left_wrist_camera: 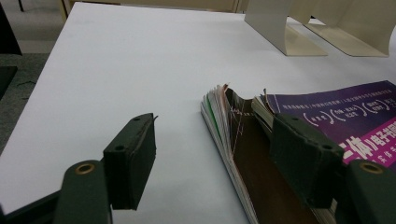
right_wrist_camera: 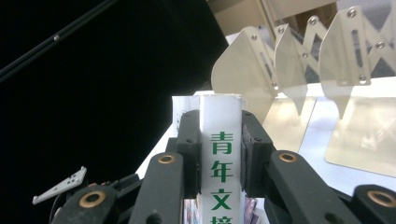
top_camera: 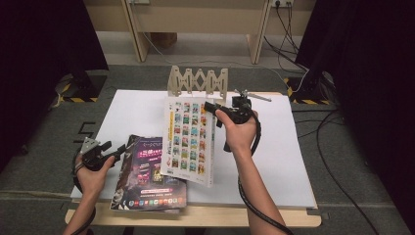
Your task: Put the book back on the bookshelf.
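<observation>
A white magazine [top_camera: 190, 142] with rows of small coloured pictures hangs tilted above the table, and my right gripper [top_camera: 214, 110] is shut on its upper spine edge. In the right gripper view the white spine [right_wrist_camera: 221, 158] with green characters sits clamped between the two black pads. A dark purple magazine [top_camera: 147, 176] tops a small stack at the table's front left. My left gripper [top_camera: 115, 153] stands open at the stack's left edge; in the left gripper view its right pad [left_wrist_camera: 303, 156] lies over the purple cover [left_wrist_camera: 345, 116] and its left pad [left_wrist_camera: 133, 156] over bare table.
A cream metal expanding book rack [top_camera: 198, 83] stands at the back middle of the white table [top_camera: 284, 147], just beyond the lifted magazine. Black curtains hang on both sides, and cables run over the floor at the right.
</observation>
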Action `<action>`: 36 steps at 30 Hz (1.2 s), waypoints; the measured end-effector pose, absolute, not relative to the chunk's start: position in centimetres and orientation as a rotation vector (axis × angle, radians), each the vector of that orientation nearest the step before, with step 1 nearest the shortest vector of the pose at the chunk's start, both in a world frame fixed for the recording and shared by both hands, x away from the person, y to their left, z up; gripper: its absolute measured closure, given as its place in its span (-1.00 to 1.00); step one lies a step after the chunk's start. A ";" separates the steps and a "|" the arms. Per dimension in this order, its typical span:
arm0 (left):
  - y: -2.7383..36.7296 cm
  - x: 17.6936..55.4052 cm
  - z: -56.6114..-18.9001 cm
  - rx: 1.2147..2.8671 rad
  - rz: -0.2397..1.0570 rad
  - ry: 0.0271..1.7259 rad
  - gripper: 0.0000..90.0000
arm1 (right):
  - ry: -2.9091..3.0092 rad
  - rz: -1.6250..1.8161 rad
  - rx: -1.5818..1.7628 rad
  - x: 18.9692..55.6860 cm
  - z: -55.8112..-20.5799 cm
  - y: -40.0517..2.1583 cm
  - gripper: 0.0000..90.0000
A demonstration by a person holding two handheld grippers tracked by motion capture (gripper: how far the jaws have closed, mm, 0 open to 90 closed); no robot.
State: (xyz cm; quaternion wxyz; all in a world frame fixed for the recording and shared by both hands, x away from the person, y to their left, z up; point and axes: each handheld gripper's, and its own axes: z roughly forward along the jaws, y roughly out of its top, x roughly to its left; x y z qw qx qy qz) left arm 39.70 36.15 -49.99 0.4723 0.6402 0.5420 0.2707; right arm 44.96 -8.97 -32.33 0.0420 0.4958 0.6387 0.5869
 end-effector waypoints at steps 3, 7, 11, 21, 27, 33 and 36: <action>36.1 39.7 -50.0 1.569 0.661 1.328 -0.32 | 1.921 1.804 1.518 44.9 -32.3 -9.1 0.65; 36.1 39.8 -50.0 1.581 0.664 1.328 -0.32 | 1.898 1.800 1.513 45.0 -32.1 -9.3 0.65; 36.1 39.8 -50.0 1.581 0.661 1.329 -0.32 | 1.877 1.792 1.516 45.1 -31.9 -9.6 0.65; 36.2 39.8 -50.0 1.571 0.654 1.331 -0.33 | 1.834 1.750 1.512 45.5 -31.1 -10.1 0.65; 36.2 39.7 -50.0 1.575 0.657 1.325 -0.33 | 1.814 1.743 1.492 45.7 -30.6 -10.1 0.65; 36.1 39.7 -50.0 1.578 0.661 1.327 -0.33 | 1.795 1.735 1.486 45.7 -30.4 -10.3 0.65; 36.1 39.8 -50.0 1.580 0.664 1.328 -0.33 | 1.783 1.734 1.488 45.7 -30.4 -10.4 0.65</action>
